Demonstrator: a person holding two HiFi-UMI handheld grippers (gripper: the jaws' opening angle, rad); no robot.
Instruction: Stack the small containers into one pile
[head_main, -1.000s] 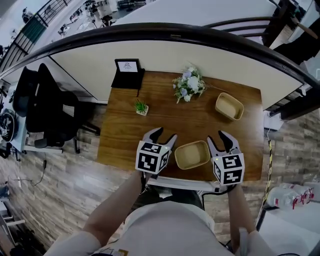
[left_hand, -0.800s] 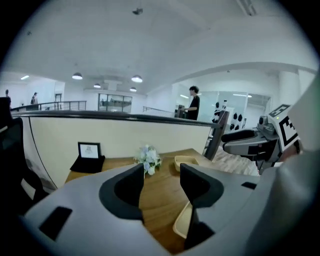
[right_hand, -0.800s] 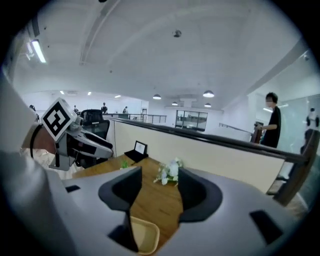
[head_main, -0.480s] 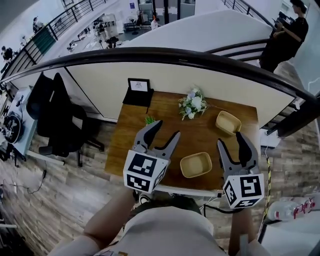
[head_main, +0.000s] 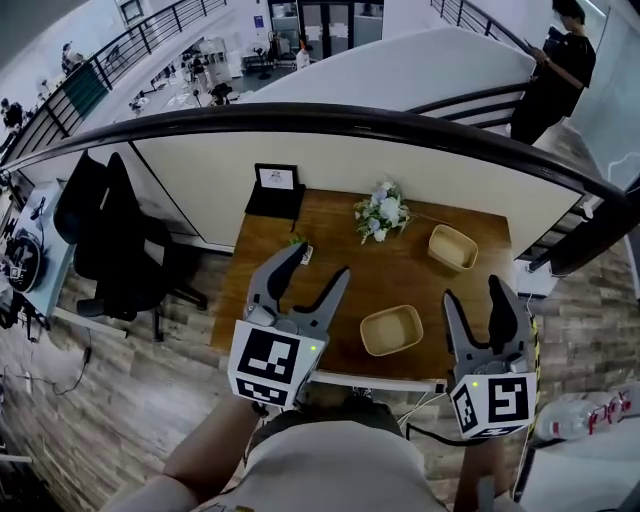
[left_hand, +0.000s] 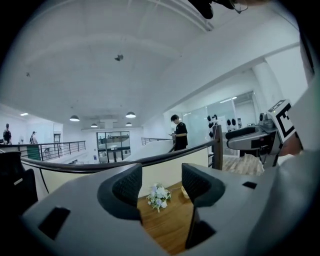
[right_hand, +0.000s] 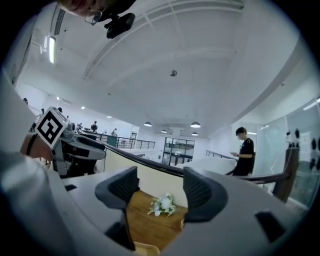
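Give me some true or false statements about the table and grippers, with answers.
1. The two containers are stacked. False: the near container and the far container sit apart on the table.
2. The left gripper and right gripper are open and empty. True; their jaws have just been opening, nothing between them.
3. A bouquet is on the table. True.
4. The near container holds flowers. False: it is empty.

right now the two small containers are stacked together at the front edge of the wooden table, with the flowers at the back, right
Not stacked. The head view shows the near container alone at the front edge of the wooden table, while the far container sits apart from it near the back right corner. The flowers are at the back, as you said.
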